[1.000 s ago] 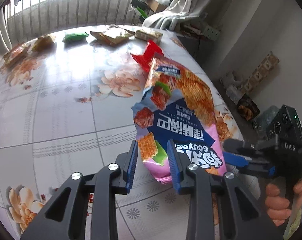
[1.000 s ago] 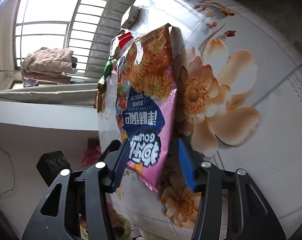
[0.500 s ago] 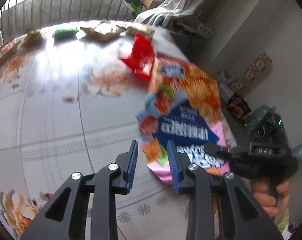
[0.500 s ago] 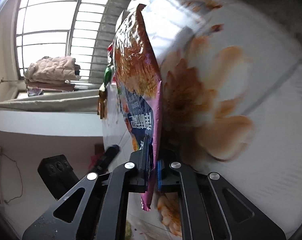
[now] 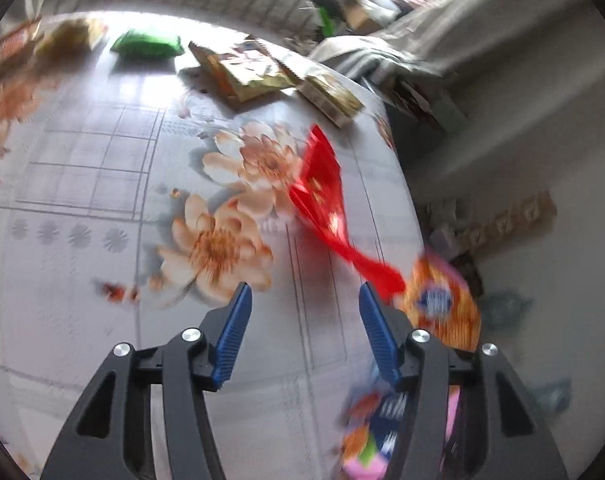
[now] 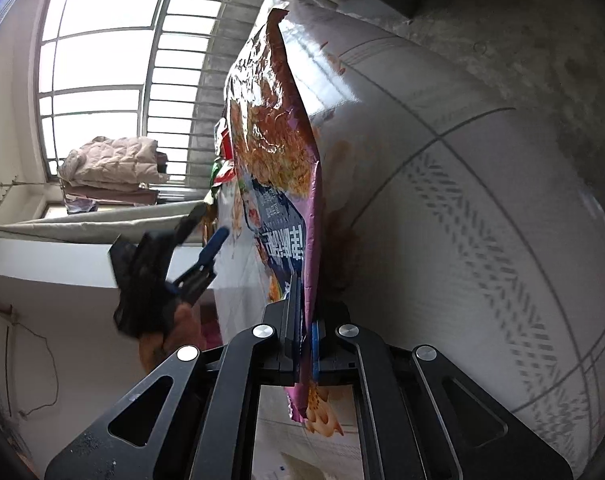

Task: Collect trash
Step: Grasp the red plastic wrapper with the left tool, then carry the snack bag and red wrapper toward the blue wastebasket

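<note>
The round table with a floral plastic cloth (image 5: 102,208) carries a crumpled red foil wrapper (image 5: 322,188) near its right edge. The large orange-and-pink snack bag (image 6: 274,152) hangs clenched in the right gripper (image 6: 305,344). The left gripper (image 5: 302,332) is opening, nothing between its jaws.

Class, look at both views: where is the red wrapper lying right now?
In the left wrist view, the red wrapper lies on the floral table near its right edge, beside the peach flowers, ahead of the opening left tool.
</note>
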Tool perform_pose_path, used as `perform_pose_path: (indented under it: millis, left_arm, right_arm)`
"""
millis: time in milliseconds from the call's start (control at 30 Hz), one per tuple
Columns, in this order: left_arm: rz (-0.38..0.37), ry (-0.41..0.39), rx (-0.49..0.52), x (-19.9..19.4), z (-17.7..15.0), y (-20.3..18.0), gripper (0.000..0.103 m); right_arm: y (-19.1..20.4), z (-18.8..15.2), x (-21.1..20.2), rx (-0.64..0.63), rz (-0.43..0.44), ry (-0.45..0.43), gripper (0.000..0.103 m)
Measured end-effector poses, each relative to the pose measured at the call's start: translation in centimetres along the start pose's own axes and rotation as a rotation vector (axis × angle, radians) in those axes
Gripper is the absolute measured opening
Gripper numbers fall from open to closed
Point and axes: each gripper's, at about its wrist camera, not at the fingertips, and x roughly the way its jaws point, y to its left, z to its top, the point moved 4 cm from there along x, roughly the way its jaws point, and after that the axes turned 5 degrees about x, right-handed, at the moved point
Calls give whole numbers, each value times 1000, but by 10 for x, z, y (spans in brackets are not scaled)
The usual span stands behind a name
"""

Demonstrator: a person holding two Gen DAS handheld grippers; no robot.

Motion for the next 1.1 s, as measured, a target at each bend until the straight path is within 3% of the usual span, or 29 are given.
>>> perform_pose_path:
  millis: [167,433,533,700,1100]
  left_arm:
    - [-40,-16,-40,21,17,-9,54]
    - [-18,-42,-101,40,30,-6,52]
    - [-4,-51,-94,42,29,-8,41]
    - [28,-49,-56,44,26,-11,12]
    - [85,-143,123,-9,8,-30,6]
  right_arm:
    - [-6,1,-5,7,16,0,2]
    - [-11,1,-5,8,28,2,1]
    - [-12,1,-6,10,30,1,1]
    - [-11,1,-7,9,29,-1,1]
    - [-12,-6,-20,18,23,-23,1]
